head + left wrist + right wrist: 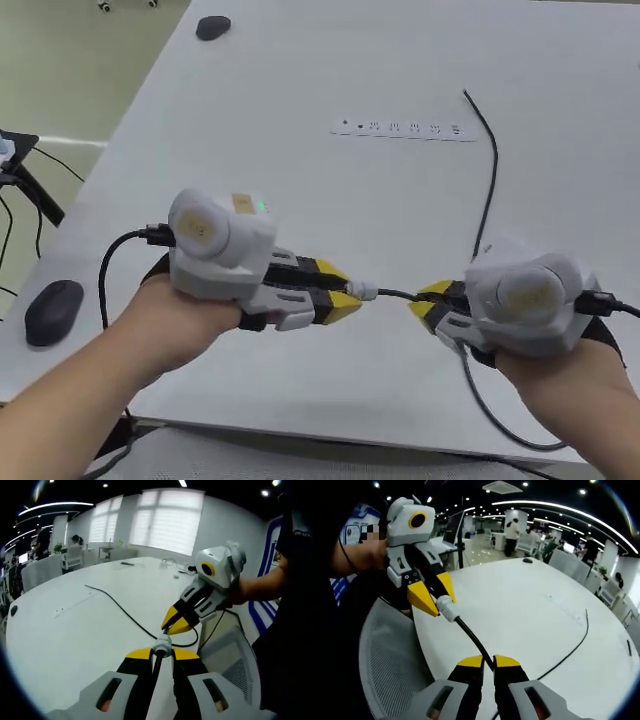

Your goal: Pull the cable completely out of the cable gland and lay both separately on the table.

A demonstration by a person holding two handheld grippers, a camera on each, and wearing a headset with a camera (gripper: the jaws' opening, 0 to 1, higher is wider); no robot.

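Head view: cable gland [365, 291] and cable [395, 294] both clamped.
Rigid-looking gland in left gripper [350, 297]; right gripper [422, 300] nips limp cable beside it.

— What colours are seen between the jaws?
— A white cable gland [162, 643] is seen between the left gripper's [162, 654] yellow-tipped black jaws; a black cable [472, 635] between the right gripper's [488, 661], coloured alike.
— And beneath the jaws?
— A plain white desk [300, 170] is seen.
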